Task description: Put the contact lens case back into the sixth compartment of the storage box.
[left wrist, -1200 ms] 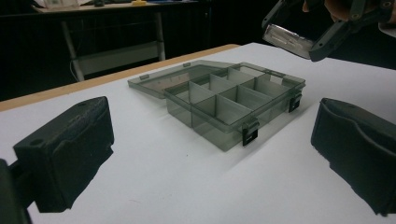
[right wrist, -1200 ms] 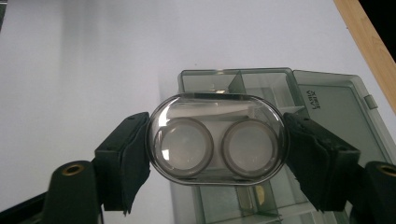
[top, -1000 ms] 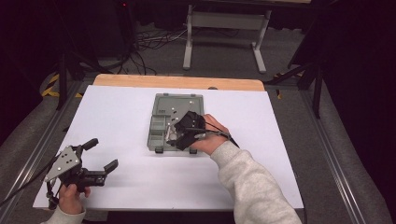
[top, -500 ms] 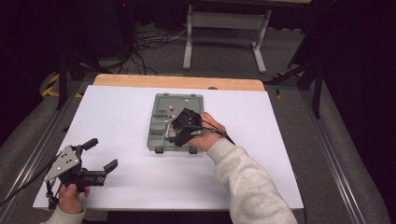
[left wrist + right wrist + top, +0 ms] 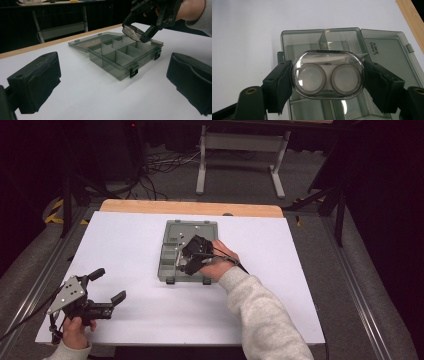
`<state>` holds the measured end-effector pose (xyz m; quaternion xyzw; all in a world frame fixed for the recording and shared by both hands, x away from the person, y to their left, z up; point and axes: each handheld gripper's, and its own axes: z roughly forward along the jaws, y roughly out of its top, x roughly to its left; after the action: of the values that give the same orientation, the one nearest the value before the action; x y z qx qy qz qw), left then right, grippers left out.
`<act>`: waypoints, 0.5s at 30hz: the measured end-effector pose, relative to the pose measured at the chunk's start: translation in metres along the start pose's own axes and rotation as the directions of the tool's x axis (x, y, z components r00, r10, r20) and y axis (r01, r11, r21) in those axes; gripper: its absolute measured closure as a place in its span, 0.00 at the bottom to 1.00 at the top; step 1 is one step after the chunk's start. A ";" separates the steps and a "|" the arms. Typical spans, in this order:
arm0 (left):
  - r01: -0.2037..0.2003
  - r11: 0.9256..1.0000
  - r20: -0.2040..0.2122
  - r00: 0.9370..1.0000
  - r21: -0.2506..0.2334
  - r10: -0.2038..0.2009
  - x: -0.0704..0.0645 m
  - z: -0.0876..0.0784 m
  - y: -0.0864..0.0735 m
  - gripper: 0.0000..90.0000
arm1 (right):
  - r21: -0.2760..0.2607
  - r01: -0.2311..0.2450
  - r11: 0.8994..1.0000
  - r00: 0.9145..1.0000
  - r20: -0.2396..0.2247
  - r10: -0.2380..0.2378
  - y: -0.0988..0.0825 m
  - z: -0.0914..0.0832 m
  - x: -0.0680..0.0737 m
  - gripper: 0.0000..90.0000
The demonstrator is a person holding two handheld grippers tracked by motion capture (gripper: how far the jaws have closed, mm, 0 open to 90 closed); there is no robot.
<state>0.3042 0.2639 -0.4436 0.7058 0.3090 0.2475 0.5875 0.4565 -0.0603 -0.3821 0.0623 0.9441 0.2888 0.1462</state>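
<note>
One clear oval case clamped between right hand-held gripper pads, above compartment box.

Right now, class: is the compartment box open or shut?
Open: the compartment box has its lid folded back flat on the table, dividers exposed.

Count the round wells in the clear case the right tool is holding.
2. The clear oval case, clamped between the right tool's pads over the open organizer box, has one round well on its left and one on its right, side by side.
</note>
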 end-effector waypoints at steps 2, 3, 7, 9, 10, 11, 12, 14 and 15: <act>-0.001 1.000 0.000 1.000 0.000 0.001 0.000 0.000 0.000 0.00 | 0.008 -0.004 1.000 1.000 -0.002 0.004 0.000 0.002 -0.001 0.29; 0.000 1.000 0.000 1.000 0.000 0.000 0.000 0.000 0.000 0.00 | 0.008 -0.007 1.000 1.000 -0.002 0.007 0.000 0.002 -0.001 0.29; 0.000 1.000 0.000 1.000 -0.001 0.000 0.000 0.000 0.000 0.00 | 0.013 -0.003 1.000 1.000 -0.001 0.003 0.000 0.006 -0.002 0.29; 0.001 1.000 0.001 1.000 -0.002 -0.001 0.000 0.000 0.000 0.00 | 0.018 -0.007 1.000 1.000 -0.004 0.007 0.000 0.008 -0.003 0.29; 0.001 1.000 0.001 1.000 -0.002 -0.001 0.000 0.000 0.000 0.00 | 0.018 -0.007 1.000 1.000 -0.004 0.007 0.000 0.008 -0.003 0.29; 0.003 1.000 0.001 1.000 0.001 -0.003 0.001 0.000 0.000 0.00 | 0.023 -0.013 1.000 1.000 -0.007 0.014 0.000 0.010 -0.003 0.29; 0.004 1.000 0.003 1.000 0.002 -0.004 0.001 0.000 0.000 0.00 | 0.021 -0.010 1.000 1.000 -0.007 0.010 0.000 0.010 -0.004 0.29; 0.006 1.000 0.005 1.000 0.002 -0.006 0.001 -0.001 0.000 0.00 | 0.021 -0.014 1.000 1.000 -0.005 0.015 0.000 0.011 -0.004 0.29; 0.006 1.000 0.003 1.000 -0.001 -0.006 0.001 -0.001 0.000 0.00 | 0.025 -0.014 1.000 1.000 -0.009 0.015 0.000 0.012 -0.004 0.29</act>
<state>0.3045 0.2650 -0.4433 0.7050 0.3103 0.2446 0.5890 0.4642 -0.0548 -0.3906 0.0696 0.9478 0.2785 0.1390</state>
